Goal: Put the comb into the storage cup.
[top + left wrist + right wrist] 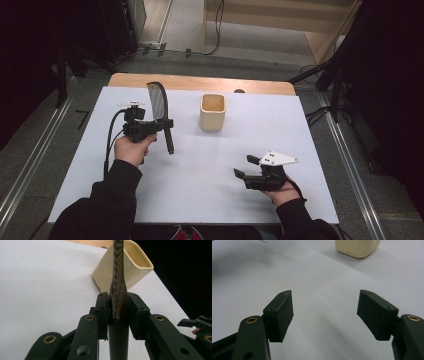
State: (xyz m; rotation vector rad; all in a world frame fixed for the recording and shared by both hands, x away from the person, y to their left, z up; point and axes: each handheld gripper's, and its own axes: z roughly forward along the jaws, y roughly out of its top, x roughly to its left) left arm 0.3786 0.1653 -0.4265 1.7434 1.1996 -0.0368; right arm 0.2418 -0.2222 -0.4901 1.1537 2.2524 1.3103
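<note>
Left hand-held gripper (165, 123), seen from the high view at the left of a white-covered desk (200, 170), is clamped on a long black utensil with a perforated metal blade, most likely a grater or slotted spatula (159, 102). Its pads press on the neck where the blade meets the dark handle; the blade rises towards the far edge of the desk and the handle hangs towards the person. From the left gripper view the blade (117, 277) appears edge-on, upright between the closed pads, with a cream square-sided holder (135, 267) just behind it. That holder (213, 112) stands upright and open-mouthed near the middle of the desk's far half, a little to the right of the utensil and not touching it. The right hand-held gripper (241, 166) rests low at the near right of the desk, well apart from both things, with its jaws spread wide and nothing between them; its own view shows bare white surface ahead and the base of the holder (358, 248) in the distance. The work in hand appears to be placing the utensil into the holder. To do that well, the left hand should carry the utensil above the opening, turn it so one end points straight down, lower it without knocking the rim, and release only once it rests inside; the free gripper could steady the holder.
</note>
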